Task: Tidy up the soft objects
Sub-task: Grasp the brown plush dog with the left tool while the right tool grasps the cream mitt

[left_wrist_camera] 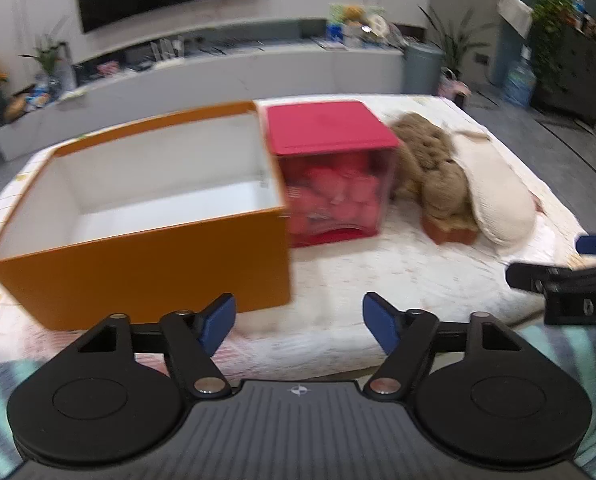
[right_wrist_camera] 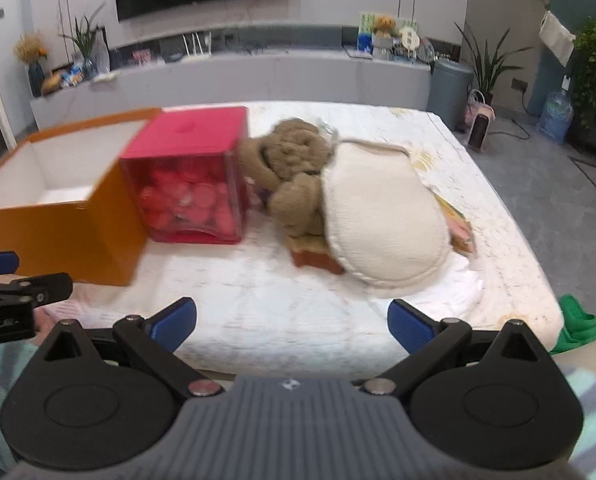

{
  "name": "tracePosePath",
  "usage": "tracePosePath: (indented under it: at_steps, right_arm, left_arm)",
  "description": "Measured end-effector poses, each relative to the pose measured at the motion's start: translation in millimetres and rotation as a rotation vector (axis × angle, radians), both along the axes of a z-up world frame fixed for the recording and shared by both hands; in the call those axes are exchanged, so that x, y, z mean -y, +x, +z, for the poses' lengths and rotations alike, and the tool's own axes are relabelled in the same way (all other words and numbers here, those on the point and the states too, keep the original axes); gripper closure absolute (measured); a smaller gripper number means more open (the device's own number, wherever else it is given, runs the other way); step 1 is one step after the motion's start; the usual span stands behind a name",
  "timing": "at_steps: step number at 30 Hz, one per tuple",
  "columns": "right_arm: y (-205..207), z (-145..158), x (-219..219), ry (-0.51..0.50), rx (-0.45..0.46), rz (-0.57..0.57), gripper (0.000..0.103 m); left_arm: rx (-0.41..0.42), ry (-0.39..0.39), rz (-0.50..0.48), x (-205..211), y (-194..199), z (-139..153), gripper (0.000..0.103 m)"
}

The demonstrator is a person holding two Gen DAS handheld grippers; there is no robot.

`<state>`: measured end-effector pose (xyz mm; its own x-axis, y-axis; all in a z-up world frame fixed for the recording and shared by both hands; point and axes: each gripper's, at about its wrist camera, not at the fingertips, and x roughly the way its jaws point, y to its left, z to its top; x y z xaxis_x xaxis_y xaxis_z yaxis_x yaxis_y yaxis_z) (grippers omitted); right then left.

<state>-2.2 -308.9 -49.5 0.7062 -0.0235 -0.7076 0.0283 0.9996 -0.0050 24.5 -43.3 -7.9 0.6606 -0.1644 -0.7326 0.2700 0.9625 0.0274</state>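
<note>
A brown plush toy [left_wrist_camera: 434, 168] [right_wrist_camera: 293, 168] lies on the white-covered table, partly under a cream soft cushion [left_wrist_camera: 494, 196] [right_wrist_camera: 382, 216]. An open orange box [left_wrist_camera: 137, 256] [right_wrist_camera: 61, 228] with a white inside stands at the left, empty as far as I see. A red-lidded clear box [left_wrist_camera: 334, 172] [right_wrist_camera: 193, 184] of red pieces stands between the orange box and the plush. My left gripper [left_wrist_camera: 298, 324] is open and empty in front of the orange box. My right gripper [right_wrist_camera: 291, 326] is open and empty in front of the cushion.
The table [right_wrist_camera: 257, 320] has a pale patterned cloth. A green cloth [right_wrist_camera: 578, 324] hangs off its right front corner. Coloured cards [right_wrist_camera: 458, 224] lie under the cushion's right side. A grey TV bench [right_wrist_camera: 257, 76], plants, a bin and a heater stand behind.
</note>
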Motion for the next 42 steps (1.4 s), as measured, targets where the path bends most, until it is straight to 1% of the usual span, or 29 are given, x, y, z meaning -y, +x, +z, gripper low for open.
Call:
tracePosePath:
  at_steps: [1, 3, 6, 8, 10, 12, 15, 19, 22, 25, 28, 30, 31, 32, 33, 34, 35, 36, 37, 38, 40, 42]
  right_arm:
    - [5.3, 0.4, 6.6, -0.013, -0.011, -0.001, 0.008]
    - [14.1, 0.6, 17.4, -0.036, -0.023, -0.002, 0.009]
    - [29.8, -0.6, 35.8, -0.050, -0.049, -0.015, 0.009]
    - [41.0, -3.2, 45.6, -0.047, -0.082, -0.022, 0.009]
    - [55.2, -6.9, 52.7, -0.045, -0.122, -0.006, 0.009]
    - [68.1, -10.3, 55.0, -0.055, -0.150, 0.014, 0.008]
    - [88.1, -15.3, 59.2, -0.068, -0.177, 0.041, 0.007]
    - [111.5, -16.9, 66.9, -0.079, -0.207, 0.051, 0.006]
    - [124.7, -19.1, 71.9, -0.106, -0.229, 0.052, 0.006]
    - [134.8, -23.0, 78.1, -0.106, -0.253, 0.062, 0.006]
    - [142.2, -26.7, 81.7, -0.103, -0.271, 0.075, 0.012]
    - [146.1, -28.5, 82.2, -0.081, -0.282, 0.093, 0.019]
    - [147.6, -29.3, 82.4, -0.066, -0.290, 0.103, 0.026]
    - [148.3, -29.7, 82.3, -0.053, -0.296, 0.112, 0.031]
    - [148.9, -29.9, 81.8, -0.045, -0.301, 0.120, 0.033]
    - [150.0, -30.0, 81.6, -0.043, -0.302, 0.125, 0.040]
    - [150.1, -29.4, 81.4, -0.039, -0.301, 0.134, 0.053]
    - [150.9, -29.1, 81.4, -0.030, -0.306, 0.142, 0.060]
    - [151.9, -29.2, 82.5, -0.016, -0.316, 0.146, 0.077]
    - [153.4, -29.9, 83.8, -0.002, -0.325, 0.148, 0.090]
    - [155.1, -32.2, 87.1, 0.014, -0.344, 0.154, 0.095]
    - [155.5, -33.2, 89.7, 0.004, -0.349, 0.158, 0.095]
  left_arm:
    - [-0.012, -0.002, -0.015, 6.4, 4.1, -1.0, 0.025]
    - [-0.038, -0.014, -0.047, 17.6, 12.8, -2.1, 0.029]
    - [-0.062, -0.029, -0.104, 37.6, 24.7, 0.0, 0.029]
    - [-0.071, -0.037, -0.136, 52.5, 34.5, 3.6, 0.029]
    - [-0.095, -0.052, -0.153, 65.6, 46.5, 5.5, 0.029]
    - [-0.119, -0.070, -0.161, 76.0, 58.3, 7.4, 0.026]
    - [-0.136, -0.068, -0.167, 93.9, 74.8, 5.3, 0.022]
    - [-0.180, -0.073, -0.154, 108.8, 92.6, -0.1, 0.021]
    - [-0.204, -0.086, -0.116, 114.0, 103.7, -3.5, 0.021]
    - [-0.213, -0.117, -0.066, 117.5, 113.1, -7.4, 0.021]
    - [-0.227, -0.151, -0.020, 119.5, 119.7, -10.5, 0.020]
    - [-0.236, -0.171, 0.001, 121.4, 123.9, -12.8, 0.020]
    - [-0.234, -0.178, 0.012, 122.3, 125.3, -13.3, 0.020]
    - [-0.230, -0.186, 0.024, 123.0, 126.5, -13.7, 0.020]
    - [-0.227, -0.192, 0.033, 123.4, 127.3, -13.8, 0.020]
    - [-0.222, -0.196, 0.043, 124.1, 128.5, -14.6, 0.020]
    - [-0.217, -0.199, 0.050, 124.4, 129.1, -15.7, 0.020]
    - [-0.209, -0.200, 0.056, 125.0, 130.5, -17.5, 0.019]
    - [-0.208, -0.206, 0.057, 125.4, 132.0, -20.1, 0.019]
    - [-0.211, -0.211, 0.059, 126.4, 133.2, -21.7, 0.018]
    - [-0.212, -0.228, 0.063, 127.9, 133.8, -26.1, 0.017]
    - [-0.208, -0.240, 0.067, 127.8, 134.0, -29.7, 0.016]
